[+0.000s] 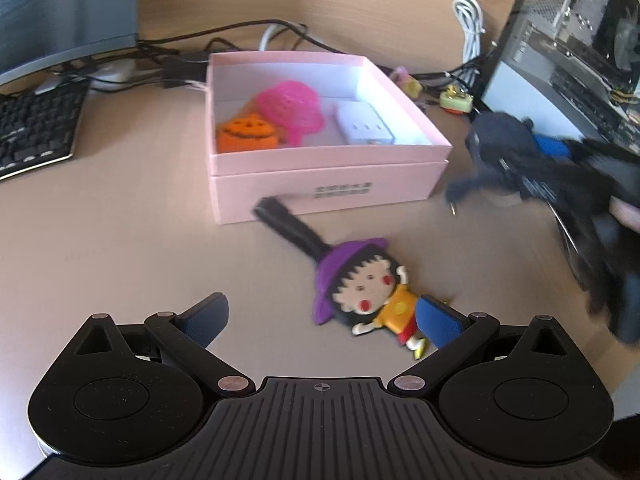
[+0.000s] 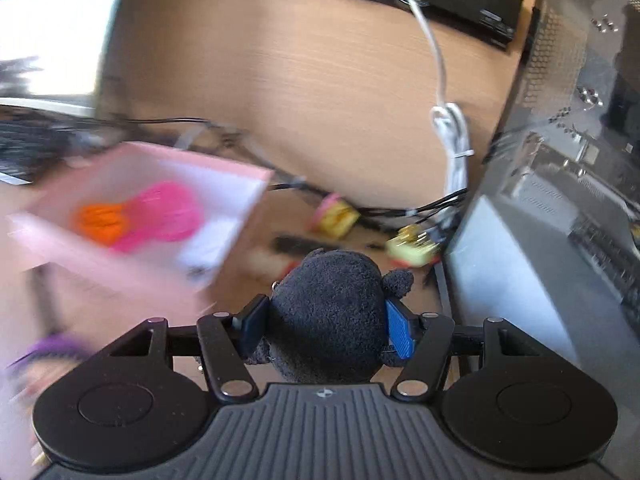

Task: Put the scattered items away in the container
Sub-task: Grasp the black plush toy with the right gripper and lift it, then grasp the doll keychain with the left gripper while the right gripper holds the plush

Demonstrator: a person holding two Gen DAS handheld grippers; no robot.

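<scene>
A pink box (image 1: pixel 320 184) stands open on the desk and holds an orange pumpkin toy (image 1: pixel 246 134), a pink crocheted hat (image 1: pixel 292 110) and a white charger (image 1: pixel 362 128). A doll with a purple hat (image 1: pixel 368 288) lies on the desk in front of the box, between my left fingers. My left gripper (image 1: pixel 324 320) is open around it, low over the desk. My right gripper (image 2: pixel 326 326) is shut on a dark plush toy (image 2: pixel 328 316), held above the desk to the right of the box (image 2: pixel 132 256); the plush also shows in the left wrist view (image 1: pixel 500 140).
A keyboard (image 1: pixel 36 128) and monitor base lie left of the box. Black cables (image 1: pixel 224 40) and a white cable (image 2: pixel 452 136) run behind it. Two small yellow trinkets (image 2: pixel 336 216) (image 2: pixel 412 246) lie beside an open computer case (image 2: pixel 560 184) on the right.
</scene>
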